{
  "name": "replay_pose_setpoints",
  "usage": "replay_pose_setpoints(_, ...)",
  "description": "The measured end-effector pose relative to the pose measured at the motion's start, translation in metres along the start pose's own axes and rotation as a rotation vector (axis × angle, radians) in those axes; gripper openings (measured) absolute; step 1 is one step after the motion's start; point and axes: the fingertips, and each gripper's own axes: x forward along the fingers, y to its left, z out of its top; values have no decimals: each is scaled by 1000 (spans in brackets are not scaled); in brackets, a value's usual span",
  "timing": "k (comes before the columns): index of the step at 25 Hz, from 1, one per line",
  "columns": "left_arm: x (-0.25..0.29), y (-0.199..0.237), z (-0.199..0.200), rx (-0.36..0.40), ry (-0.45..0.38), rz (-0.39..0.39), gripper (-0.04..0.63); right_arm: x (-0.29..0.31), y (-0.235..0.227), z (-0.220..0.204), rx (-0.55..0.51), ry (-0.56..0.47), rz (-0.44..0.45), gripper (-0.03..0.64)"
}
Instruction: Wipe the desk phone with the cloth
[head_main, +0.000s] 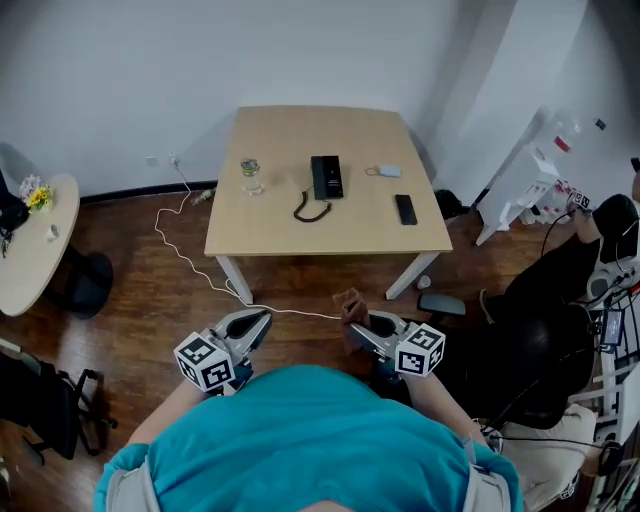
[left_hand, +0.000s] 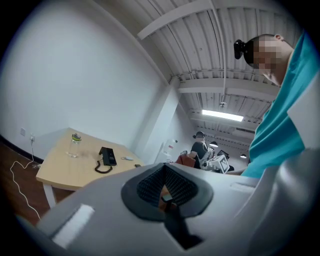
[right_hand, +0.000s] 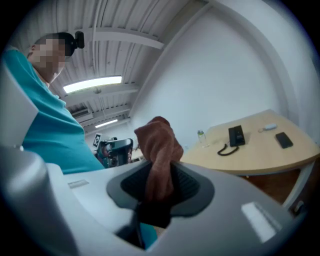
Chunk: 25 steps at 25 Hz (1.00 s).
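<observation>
The black desk phone (head_main: 326, 177) with its coiled cord lies in the middle of the light wooden table (head_main: 280, 225), far ahead of both grippers. I see it small in the left gripper view as the phone (left_hand: 106, 156) and in the right gripper view as the phone (right_hand: 236, 135). My right gripper (head_main: 356, 326) is held close to my body over the floor, shut on a brown cloth (right_hand: 157, 150) that sticks up from its jaws; the cloth (head_main: 350, 305) also shows in the head view. My left gripper (head_main: 256, 326) is beside it, shut and empty (left_hand: 164, 185).
A water bottle (head_main: 250, 175), a small white item (head_main: 388, 171) and a dark mobile phone (head_main: 405, 209) share the table. A white cable (head_main: 190, 262) trails over the wooden floor. A round table (head_main: 30, 245) stands at left; a seated person (head_main: 565, 290) and gear are at right.
</observation>
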Motion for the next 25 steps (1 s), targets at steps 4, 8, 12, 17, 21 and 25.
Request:
replay_pose_setpoints(4,-31,14,-15,-40,36,-3,5,15,8,1,-20,-5,-113,106)
replay_pose_setpoints(8,-23,4,-14,-28,35,-30,5,9,12,5,-67,7,-135,103)
replay_pose_setpoints(12,-8,-11,-16,-46,-5,-25,5,-7,14,-8,-81,50,-102,103)
replay_pose_setpoints(17,8,-22,-16,-9,11,-18,5,-20,8,-8,-97,42,-74,103)
replay_pose_setpoints(21,8,-25,-17,-8,3,5,5,-22,7,-9,-93,41,-63,103)
replay_pose_setpoints(25,5,-24,-16,-15,2,22,5,-22,8,-8,-105,39,-55,103)
